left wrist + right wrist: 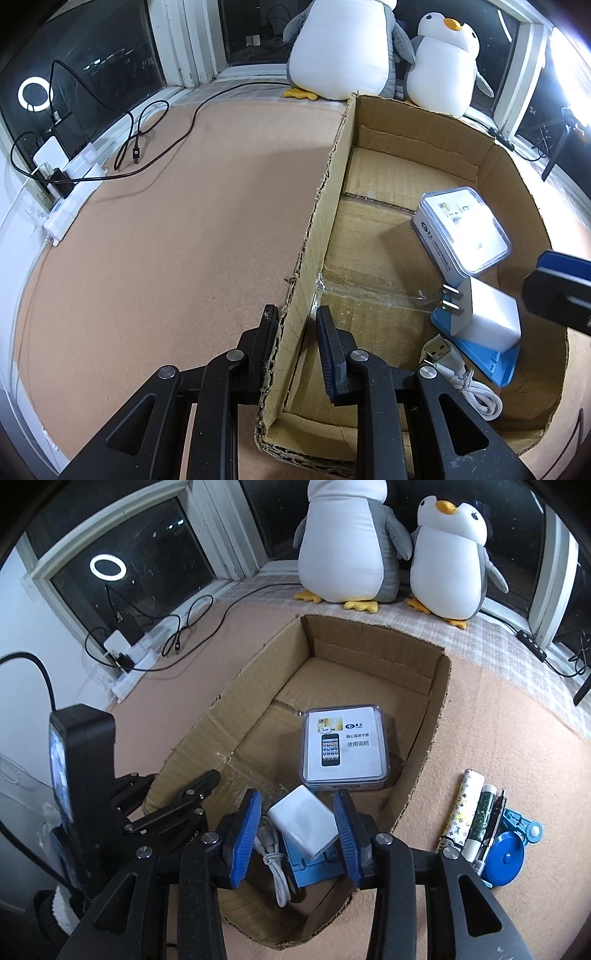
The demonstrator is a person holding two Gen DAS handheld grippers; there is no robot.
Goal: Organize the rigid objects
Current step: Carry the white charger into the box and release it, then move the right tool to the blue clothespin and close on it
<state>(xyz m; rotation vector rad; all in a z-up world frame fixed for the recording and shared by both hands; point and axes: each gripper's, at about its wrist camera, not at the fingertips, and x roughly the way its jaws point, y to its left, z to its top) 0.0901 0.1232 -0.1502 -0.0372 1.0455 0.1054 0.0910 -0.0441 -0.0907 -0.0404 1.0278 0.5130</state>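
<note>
Straddling the white charger point(302, 819) inside the cardboard box point(439, 716), the right tool point(297, 821) stands released, pads clear of its sides. The left tool point(295, 332) is clenched on the box's near wall, steadying it.

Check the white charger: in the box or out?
In. The white charger lies inside the cardboard box, on a blue stand, between the right gripper's open jaws.

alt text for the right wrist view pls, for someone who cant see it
The right gripper hangs open over a white charger inside a cardboard box, which also holds a clear case, a white cable and a blue stand. The left gripper clamps the box's wall; pens lie outside.
</note>
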